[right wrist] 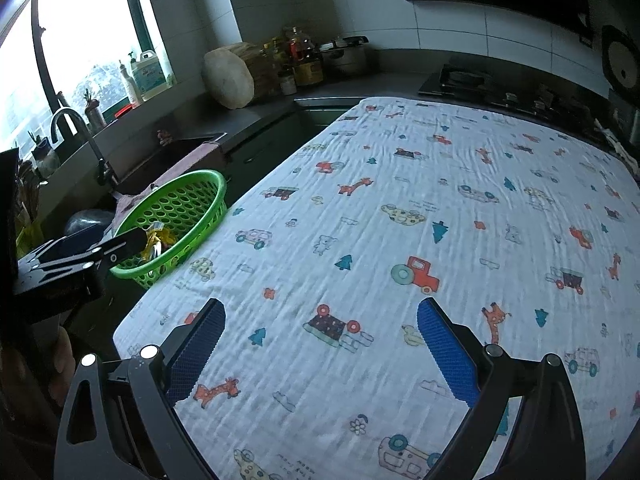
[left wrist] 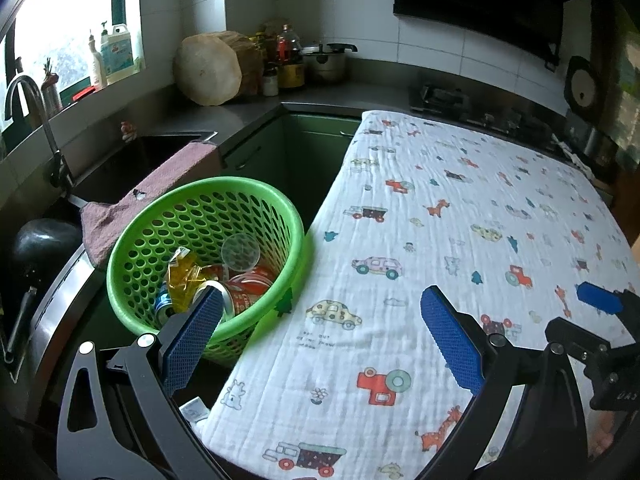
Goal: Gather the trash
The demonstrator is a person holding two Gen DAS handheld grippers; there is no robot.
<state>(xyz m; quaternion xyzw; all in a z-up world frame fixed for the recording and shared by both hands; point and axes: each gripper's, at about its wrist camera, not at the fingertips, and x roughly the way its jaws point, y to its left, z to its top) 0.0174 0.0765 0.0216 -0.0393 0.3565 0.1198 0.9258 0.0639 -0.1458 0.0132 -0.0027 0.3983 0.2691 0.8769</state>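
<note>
A green perforated basket (left wrist: 280, 216) stands off the left edge of the cloth-covered table (left wrist: 460, 220). It holds a red can (left wrist: 250, 290), a yellow wrapper (left wrist: 182, 274), a blue can (left wrist: 163, 302) and a clear plastic lid (left wrist: 240, 254). My left gripper (left wrist: 320, 308) is open and empty, its left finger over the basket's near rim, its right finger over the cloth. My right gripper (right wrist: 320, 316) is open and empty above the cloth (right wrist: 400, 240). The basket (right wrist: 200, 184) also shows in the right wrist view at the left, with the left gripper's finger (right wrist: 120, 246) over it.
A sink (left wrist: 132, 164) with a faucet (left wrist: 36, 112) and a pink towel (left wrist: 160, 184) lies behind the basket. A wooden block (left wrist: 212, 68), bottles and a pot (left wrist: 328, 62) stand in the counter corner. A stove (left wrist: 480, 112) lies behind the table.
</note>
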